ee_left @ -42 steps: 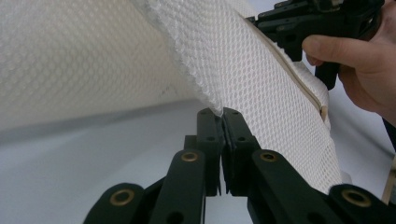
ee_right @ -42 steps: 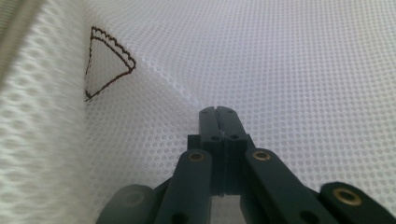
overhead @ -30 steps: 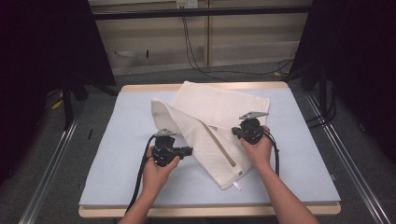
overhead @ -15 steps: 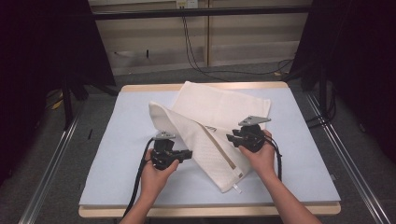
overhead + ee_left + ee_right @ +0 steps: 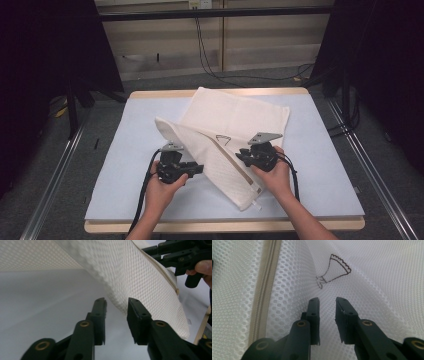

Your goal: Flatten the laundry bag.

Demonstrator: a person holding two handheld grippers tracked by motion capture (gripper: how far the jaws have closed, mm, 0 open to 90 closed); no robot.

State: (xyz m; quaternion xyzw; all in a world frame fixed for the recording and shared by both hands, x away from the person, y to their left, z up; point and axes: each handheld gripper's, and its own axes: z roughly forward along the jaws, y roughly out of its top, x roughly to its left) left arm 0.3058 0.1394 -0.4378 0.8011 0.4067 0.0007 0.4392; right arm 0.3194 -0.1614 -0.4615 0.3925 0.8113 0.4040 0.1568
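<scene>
**Resting on a pale mat: one mesh bag between two grippers**

Lying near the middle of the pale blue-white mat (image 5: pixel 125 150) is a cream mesh bag (image 5: pixel 235 117), folded so that one flap comes diagonally toward the person. A beige zipper (image 5: pixel 263 290) runs along this flap, and a small brown drawing (image 5: pixel 334 270) is printed beside it. The mat covers a wooden table (image 5: pixel 220 93) (its edge shows at the far and near sides). Beyond the table are grey floor, black cables (image 5: pixel 210 55) and a pale wall panel.

The left gripper (image 5: pixel 192 169) is just left of the bag, jaws apart with nothing between them. The right gripper (image 5: pixel 243 156) is above the flap, jaws also parted, holding nothing.
</scene>
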